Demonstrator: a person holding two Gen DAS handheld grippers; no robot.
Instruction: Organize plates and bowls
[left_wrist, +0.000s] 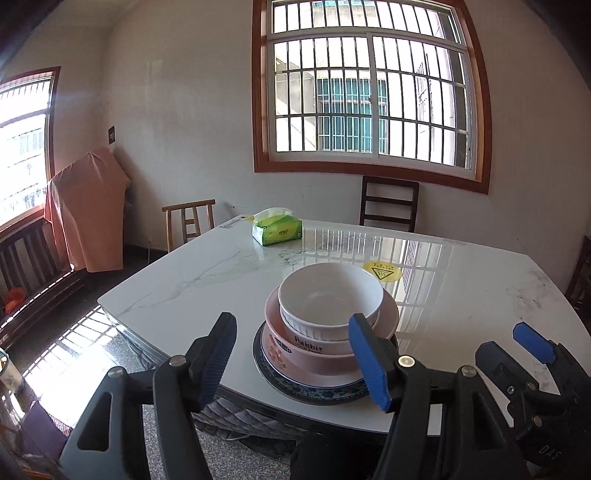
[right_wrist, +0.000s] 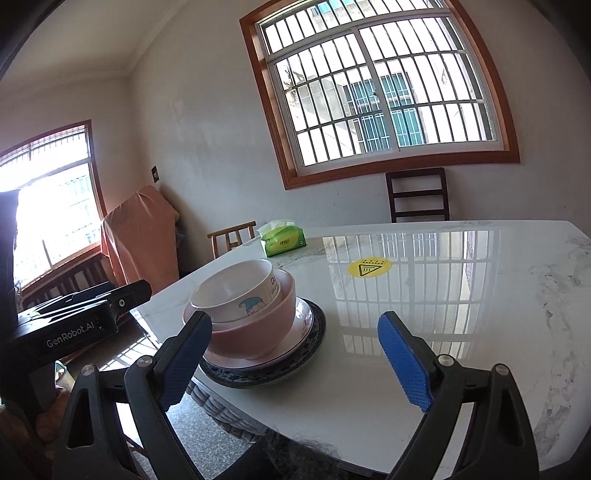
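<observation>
Both hand-held grippers, left (left_wrist: 295, 354) and right (right_wrist: 295, 360), gape empty over glossy marble table (right_wrist: 461, 332).

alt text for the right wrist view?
A stack of dishes sits near the marble table's edge: white bowl in pink bowl on two plates. The right gripper is open and empty before it; green tissue pack behind.
</observation>
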